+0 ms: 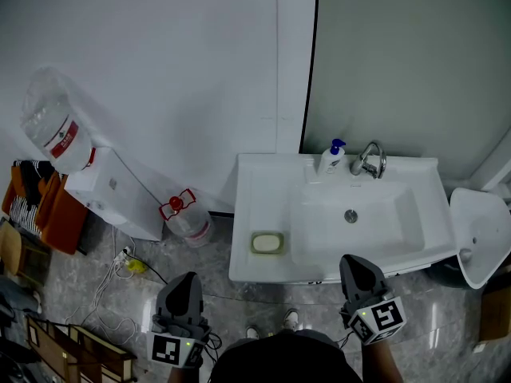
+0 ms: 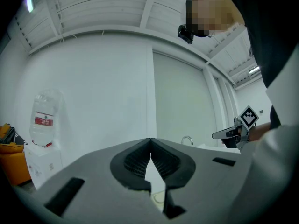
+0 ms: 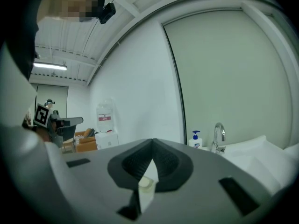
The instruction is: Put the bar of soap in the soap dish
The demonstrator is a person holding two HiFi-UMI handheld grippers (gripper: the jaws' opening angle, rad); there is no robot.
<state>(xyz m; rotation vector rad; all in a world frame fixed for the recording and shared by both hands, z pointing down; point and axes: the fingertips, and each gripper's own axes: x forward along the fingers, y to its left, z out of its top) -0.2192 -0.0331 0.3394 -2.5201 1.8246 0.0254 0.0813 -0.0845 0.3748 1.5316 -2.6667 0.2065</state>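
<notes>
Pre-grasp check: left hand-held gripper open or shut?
Shut. Left hand-held gripper: pad tips touch in its own view, nothing clamped between them.

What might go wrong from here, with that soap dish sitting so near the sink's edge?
1. The soap dish sits on the front left corner of the sink. A clumsy nudge might knock it to the floor, along with the pale bar that seems to lie in it.
2. The left gripper and right gripper are both shut, so they would likely bump things rather than grasp them.

Overhead plus 2 level views toward sink [image 1: 254,206]
</notes>
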